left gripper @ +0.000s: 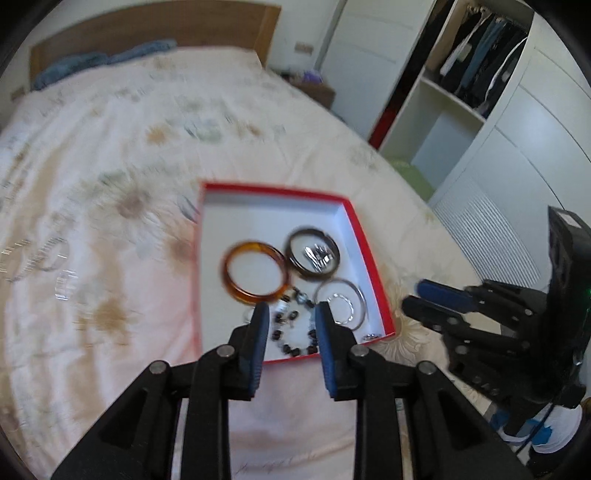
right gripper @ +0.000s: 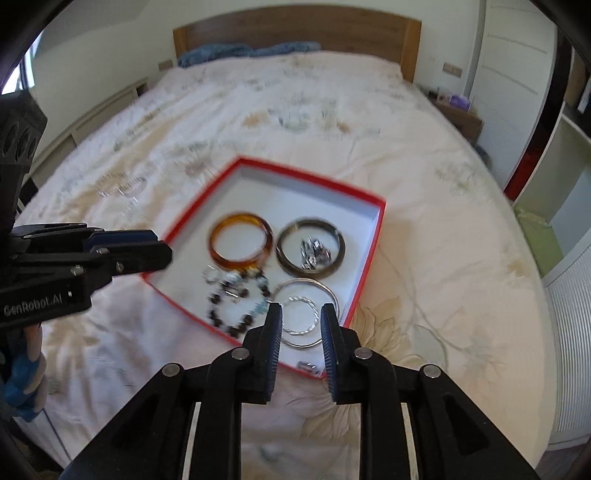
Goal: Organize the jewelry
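With my left gripper and right gripper both part open and empty above the shallow red-rimmed white box on the bed, I'd pinch the stiff, slick amber plastic bangle lying inside across its rim.

Soft daylight fills the room, bright and even. In both of my wrist views the bedspread is nearly washed out and its floral print smears with motion blur. The jewelry in the red box is soft too, the amber bangle smudged at its rim. My own fingers stay fairly sharp. The fisheye bends the headboard and wardrobe, and black vignette rings the corners.
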Demonstrator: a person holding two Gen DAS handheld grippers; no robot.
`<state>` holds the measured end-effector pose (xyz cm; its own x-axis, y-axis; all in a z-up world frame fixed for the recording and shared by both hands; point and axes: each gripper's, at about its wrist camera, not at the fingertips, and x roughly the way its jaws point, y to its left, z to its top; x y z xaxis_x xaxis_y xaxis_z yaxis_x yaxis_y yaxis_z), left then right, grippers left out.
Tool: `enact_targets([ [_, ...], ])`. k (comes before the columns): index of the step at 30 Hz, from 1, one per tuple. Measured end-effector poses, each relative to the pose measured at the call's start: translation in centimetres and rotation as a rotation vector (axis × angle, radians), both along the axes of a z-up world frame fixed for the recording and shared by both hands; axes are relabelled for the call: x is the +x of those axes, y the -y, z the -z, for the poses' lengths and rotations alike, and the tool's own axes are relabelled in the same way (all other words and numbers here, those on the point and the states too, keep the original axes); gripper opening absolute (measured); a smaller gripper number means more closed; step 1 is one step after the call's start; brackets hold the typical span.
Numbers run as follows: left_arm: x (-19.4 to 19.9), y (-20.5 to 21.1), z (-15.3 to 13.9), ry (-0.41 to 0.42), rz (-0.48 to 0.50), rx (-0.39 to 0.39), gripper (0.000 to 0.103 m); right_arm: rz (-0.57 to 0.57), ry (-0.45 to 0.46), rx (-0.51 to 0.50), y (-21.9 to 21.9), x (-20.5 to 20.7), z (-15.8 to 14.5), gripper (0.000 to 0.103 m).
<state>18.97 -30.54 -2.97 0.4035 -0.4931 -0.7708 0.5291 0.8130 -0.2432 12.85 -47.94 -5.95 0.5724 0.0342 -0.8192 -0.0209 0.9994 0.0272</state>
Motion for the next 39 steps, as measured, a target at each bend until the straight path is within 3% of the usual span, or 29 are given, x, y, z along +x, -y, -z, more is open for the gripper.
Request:
enact_targets([
  [10,-5.4,-11.0,-7.4,0.11,-0.142,0.043,0.025,-0.051,0.165,0.019,-6.0,-7.1,-9.6,0.029],
  [18,-12.0,-21.0,-11.3,0.187,-0.256,0.019,0.031,-0.116,0.219,0.07,-12.0,-13.4,-12.6,0.032],
  [30,-17.8,-30.5,-12.6,0.234,-0.383,-0.037,0.032,-0.201,0.279,0.098,-17.5,-18.3,-15.5,0.034],
  [35,-16.5,-32.6,-11.3,0.216,-0.433,-0.037,0.032,-0.241,0.269,0.105,-18.7,-16.9,-15.4,0.034],
  [39,-13.3,-33.7,-8.8,0.167,-0.457,-0.019,0.032,-0.251,0.239,0.124,-19.3,-14.1,-13.8,0.034],
])
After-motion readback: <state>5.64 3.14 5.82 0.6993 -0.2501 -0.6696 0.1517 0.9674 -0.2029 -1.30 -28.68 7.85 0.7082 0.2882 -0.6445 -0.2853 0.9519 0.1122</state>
